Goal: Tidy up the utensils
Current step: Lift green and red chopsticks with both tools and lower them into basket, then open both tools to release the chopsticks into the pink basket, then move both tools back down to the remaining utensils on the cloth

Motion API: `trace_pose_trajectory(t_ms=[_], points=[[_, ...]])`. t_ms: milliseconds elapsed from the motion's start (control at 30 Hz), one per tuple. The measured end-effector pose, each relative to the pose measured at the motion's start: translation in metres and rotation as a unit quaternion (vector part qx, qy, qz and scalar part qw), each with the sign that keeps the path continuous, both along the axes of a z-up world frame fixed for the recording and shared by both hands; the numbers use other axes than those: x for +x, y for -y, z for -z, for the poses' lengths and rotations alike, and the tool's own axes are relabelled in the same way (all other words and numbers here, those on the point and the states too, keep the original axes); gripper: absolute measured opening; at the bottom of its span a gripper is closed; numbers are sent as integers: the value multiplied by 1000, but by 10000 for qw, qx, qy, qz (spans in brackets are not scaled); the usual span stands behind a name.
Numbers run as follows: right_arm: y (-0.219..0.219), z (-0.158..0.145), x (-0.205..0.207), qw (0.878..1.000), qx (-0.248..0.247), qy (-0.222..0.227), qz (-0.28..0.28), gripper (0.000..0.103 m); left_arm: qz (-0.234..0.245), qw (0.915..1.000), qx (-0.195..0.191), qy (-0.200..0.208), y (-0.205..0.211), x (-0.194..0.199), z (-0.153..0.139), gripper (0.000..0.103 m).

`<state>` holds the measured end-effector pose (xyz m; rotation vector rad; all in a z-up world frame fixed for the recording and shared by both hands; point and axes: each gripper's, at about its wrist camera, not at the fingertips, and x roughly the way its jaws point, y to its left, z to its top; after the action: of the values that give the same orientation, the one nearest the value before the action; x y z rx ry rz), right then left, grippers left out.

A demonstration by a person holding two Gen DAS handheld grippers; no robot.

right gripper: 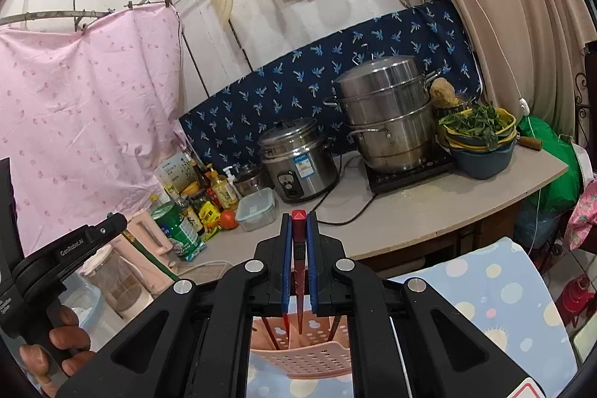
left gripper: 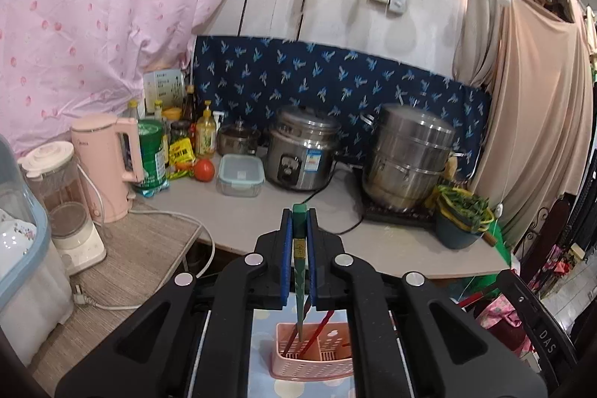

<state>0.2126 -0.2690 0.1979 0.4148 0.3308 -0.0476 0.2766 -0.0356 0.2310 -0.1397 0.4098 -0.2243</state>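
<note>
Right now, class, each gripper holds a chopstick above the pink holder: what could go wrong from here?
1. The green chopstick and red chopstick are pinched near their tops, so the tips may swing and miss a compartment.
2. The pink utensil holder looks light; a sideways push might tip it.
3. Red chopsticks already inside could block entry.

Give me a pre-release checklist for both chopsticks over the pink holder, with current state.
1. Left gripper shut on green chopstick: ok.
2. Right gripper shut on red chopstick: ok.
3. Green chopstick tip inside pink holder: ok, it sits in a compartment beside the red chopsticks already there.
4. Red chopstick tip over the holder opening: ok, pointing down into it.
5. Red tip touching the holder floor: cannot tell.
6. Holder upright and stable on the dotted cloth: cannot tell, gripper bodies hide much of it.
</note>
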Motion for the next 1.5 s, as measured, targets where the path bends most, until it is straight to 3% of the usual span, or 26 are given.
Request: trace_pose_trajectory(t_ms=[233,700,867,1200,1267,1500], points=[[3,31,16,9994,60,-338,-29,7,11,9987,-4,-511,1,23,47,7],[4,56,19,9980,140,-616,-55,11,-11,9961,-110,-876,-6,27,82,8],[5,51,9,9986,117,-522,6,24,-94,9962,-187,-847,-10,18,82,48],[1,38,-24,9992,29,-389,-86,28,-21,9967,-234,-776,-16,-11,75,50],[-2,38,-33,9991,-22,-404,-121,29,-6,9970,-193,-749,-17,-20,73,56],[-16,57,-77,9975,-246,-606,-271,31,57,9970,7,-767,-25,-64,81,60]])
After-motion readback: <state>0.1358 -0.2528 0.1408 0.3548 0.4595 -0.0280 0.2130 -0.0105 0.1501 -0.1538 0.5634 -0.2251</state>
